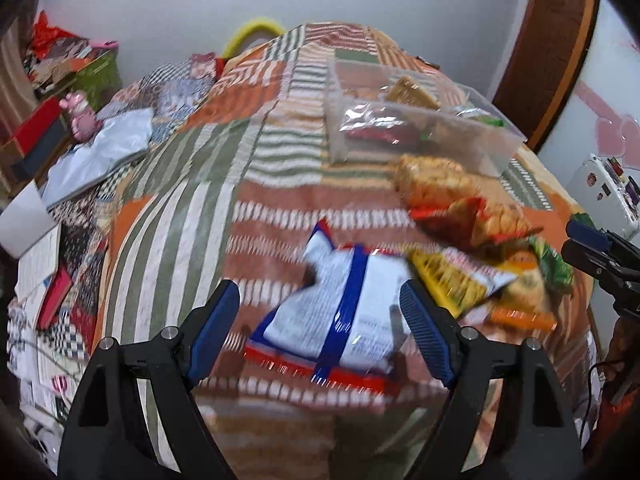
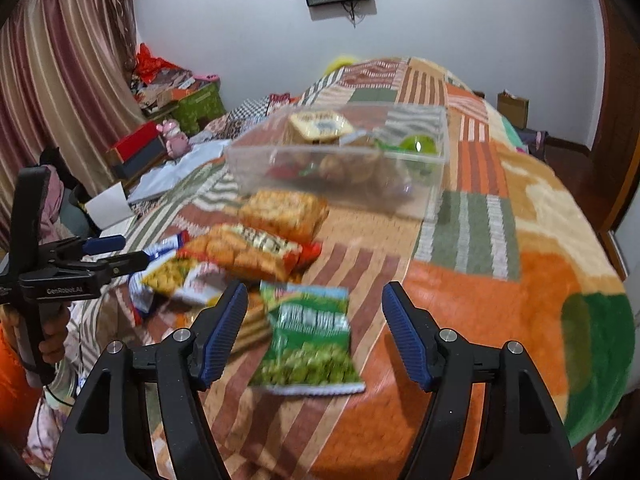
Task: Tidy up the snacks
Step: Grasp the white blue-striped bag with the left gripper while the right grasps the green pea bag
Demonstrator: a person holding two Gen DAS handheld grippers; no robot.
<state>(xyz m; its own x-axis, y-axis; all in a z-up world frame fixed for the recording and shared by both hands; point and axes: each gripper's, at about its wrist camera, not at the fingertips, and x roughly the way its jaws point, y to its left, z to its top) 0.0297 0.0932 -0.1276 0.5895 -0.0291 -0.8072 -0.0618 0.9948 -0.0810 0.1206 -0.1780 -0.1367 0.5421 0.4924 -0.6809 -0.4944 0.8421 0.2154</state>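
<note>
The bed's quilt (image 2: 472,236) is woven cloth, matt and nubbly, in striped patches. The box (image 2: 424,160) on it is clear hard plastic with smooth, faintly shiny walls. The white packet (image 1: 340,312) is glossy film that catches the light, and so is the green packet (image 2: 308,340); the orange packets (image 2: 256,248) have see-through crinkled film. The left gripper (image 1: 320,320) and the right gripper (image 2: 314,334) have matt black plastic arms, small bright metal pins, and ribbed blue pads (image 2: 406,336) that look rubbery. The curtain (image 2: 60,92) is sheeny, pleated cloth. The door frame (image 1: 552,52) looks like polished wood.
</note>
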